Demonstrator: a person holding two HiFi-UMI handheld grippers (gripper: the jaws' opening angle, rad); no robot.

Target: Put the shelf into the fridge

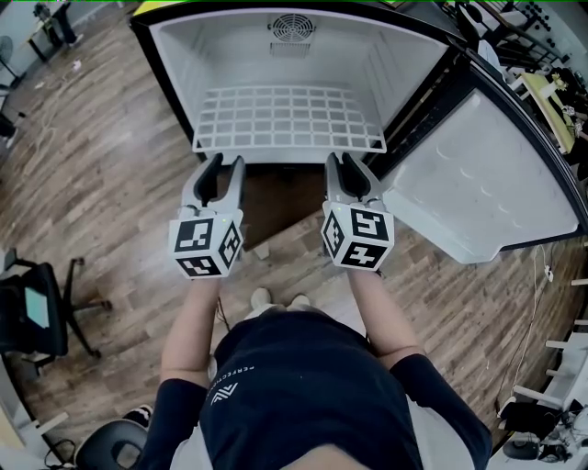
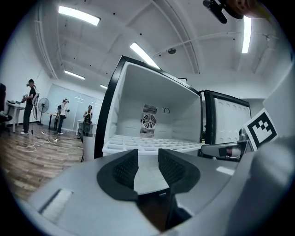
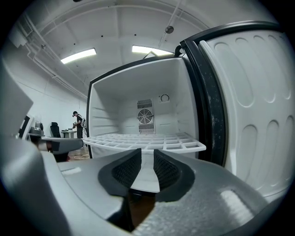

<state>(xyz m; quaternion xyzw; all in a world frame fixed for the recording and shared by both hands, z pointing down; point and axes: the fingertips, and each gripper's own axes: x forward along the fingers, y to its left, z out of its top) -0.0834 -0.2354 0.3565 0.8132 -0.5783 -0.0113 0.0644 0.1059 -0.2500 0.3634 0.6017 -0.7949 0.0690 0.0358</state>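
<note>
**Shelf in the fridge, both grippers clear of it**

The shelf (image 1: 288, 117) lies flat inside the open fridge (image 1: 175, 57). Its side edges sit close to the two inner walls, and its front edge is right at the mouth of the cabinet, looking like it pokes out a touch. There's plenty of open space above it up to the ceiling of the compartment. The fan grille (image 1: 292, 27) on the back wall is in plain sight.

The left gripper (image 1: 227, 162) and right gripper (image 1: 343, 158) hang side by side just in front of that front edge, not touching it. Both have their jaws spread, with nothing between the ribbed black pads. The door (image 1: 482, 188) is swung wide to the right, so the whole front is open.

The floor (image 1: 92, 174) is wood-look planks, with a dark office chair (image 1: 37, 317) off to the left. A few people (image 2: 30, 107) stand far back in the room under strip lights.

The shelf is a white lattice of small rectangular cells with a thicker rim. The fridge liner is smooth white with ribbed side walls, framed in black, and the door's inside has moulded oval bumps.
</note>
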